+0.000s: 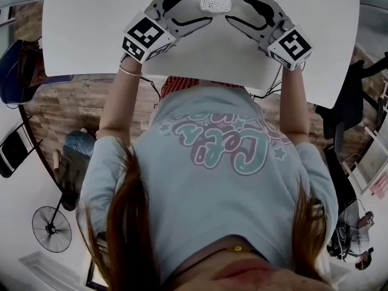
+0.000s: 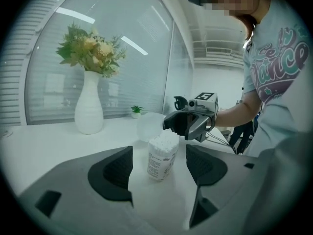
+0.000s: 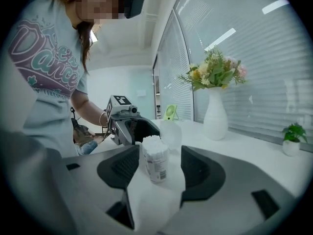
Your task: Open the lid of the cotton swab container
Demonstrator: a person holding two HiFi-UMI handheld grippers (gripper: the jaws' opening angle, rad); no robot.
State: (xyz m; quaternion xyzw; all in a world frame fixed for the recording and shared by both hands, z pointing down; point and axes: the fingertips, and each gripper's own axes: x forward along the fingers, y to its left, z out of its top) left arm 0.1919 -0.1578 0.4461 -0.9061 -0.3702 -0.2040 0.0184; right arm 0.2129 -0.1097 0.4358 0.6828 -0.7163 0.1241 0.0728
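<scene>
The cotton swab container (image 1: 216,4) stands upright on the white table (image 1: 91,29), a clear tub packed with white swabs. Its translucent lid (image 2: 149,126) is flipped back and hangs at the tub's far side, so the swab tips are bare. My left gripper (image 1: 197,6) is on the container's left and my right gripper (image 1: 234,6) on its right, each pointing at it. In the left gripper view the container (image 2: 162,155) sits between the open jaws with gaps on both sides. In the right gripper view the container (image 3: 155,159) also stands between open jaws, closer to the left one.
A white vase with flowers (image 2: 89,109) stands on the table beyond the container, with a small potted plant (image 2: 136,111) near the window blinds. A green object (image 3: 169,112) sits far back. The table's near edge is against the person's body; a fan (image 1: 51,228) stands on the floor.
</scene>
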